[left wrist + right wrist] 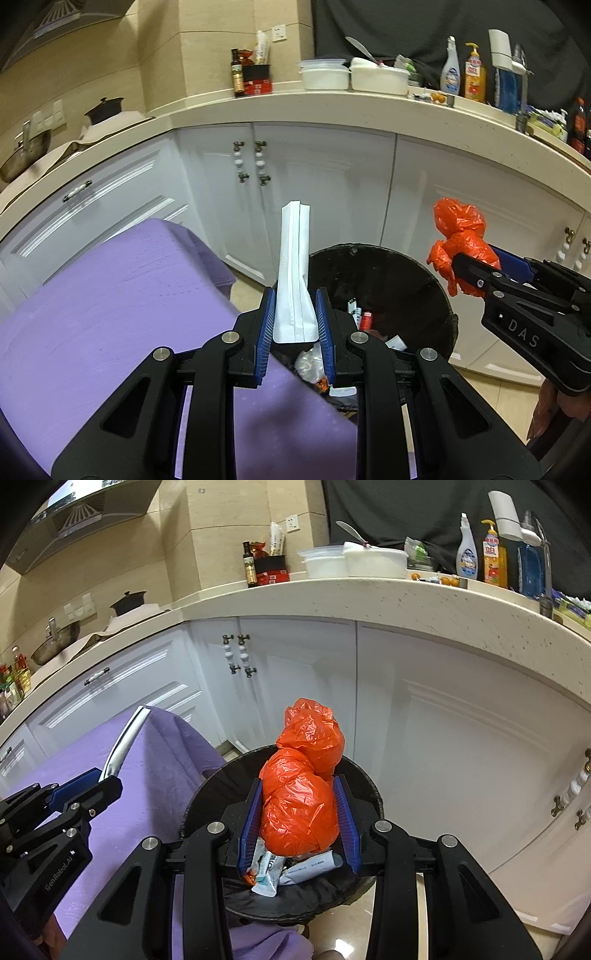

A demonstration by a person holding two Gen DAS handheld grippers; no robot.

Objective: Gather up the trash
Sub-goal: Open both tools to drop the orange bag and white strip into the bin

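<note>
Right wrist view: my right gripper (299, 821) is clamping a crumpled orange plastic bag (301, 782) above the black trash bin (207, 794), already holding wrappers (295, 871). My left gripper (294, 325) is pinching a white folded pouch (293, 269) over the bin's rim beside the purple-covered table (110, 314), below white cabinets (325, 192).

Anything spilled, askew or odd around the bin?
Nothing stands out. Left tongs grip a white pouch, right tongs grip an orange plastic bag, both at the black bin. The trash visible sits inside it; no spill shows.
</note>
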